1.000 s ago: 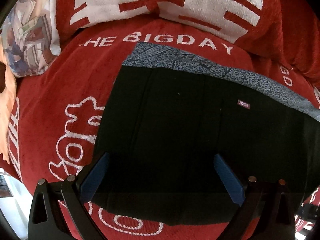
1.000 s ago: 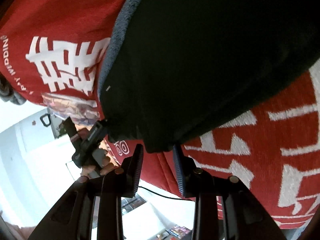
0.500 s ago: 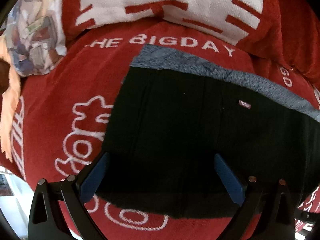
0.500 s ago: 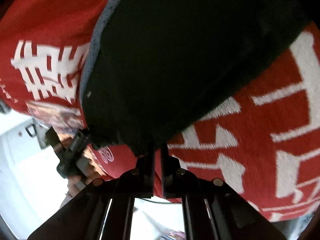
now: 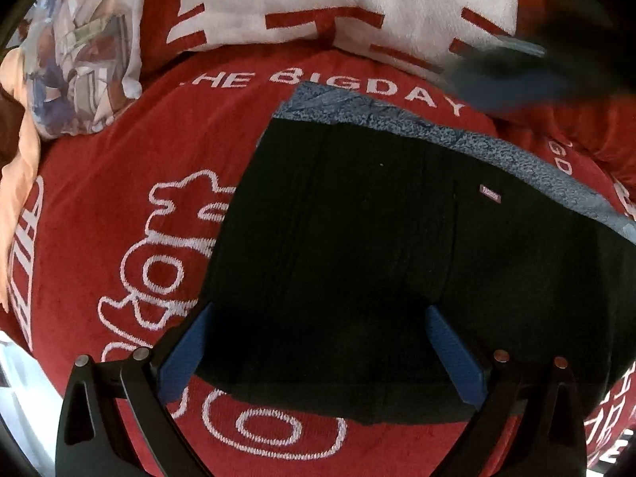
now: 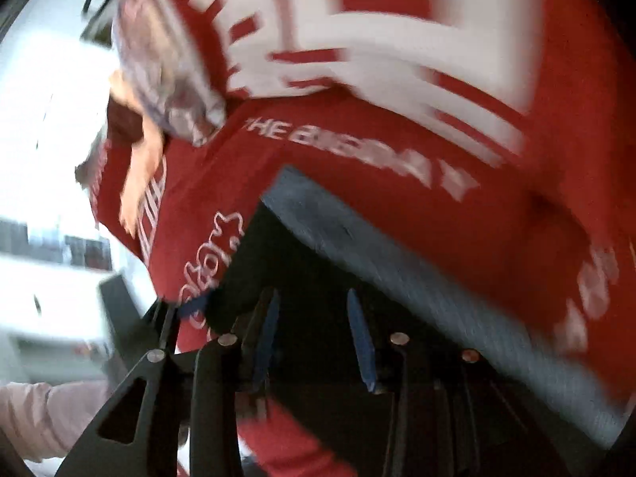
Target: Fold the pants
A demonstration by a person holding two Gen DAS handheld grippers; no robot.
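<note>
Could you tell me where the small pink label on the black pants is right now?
In the left wrist view, the label sits at the upper right of the black pants, just below the grey fleece band folded along their far edge.

Left gripper (image 5: pixel 318 342) points steeply down, jaws spread wide, blue pads (image 5: pixel 183 349) far apart, gripping nothing. Right gripper (image 6: pixel 314 338) also angled down, jaws opening with a narrow gap, nothing pinched between its pads; view motion-blurred.
</note>
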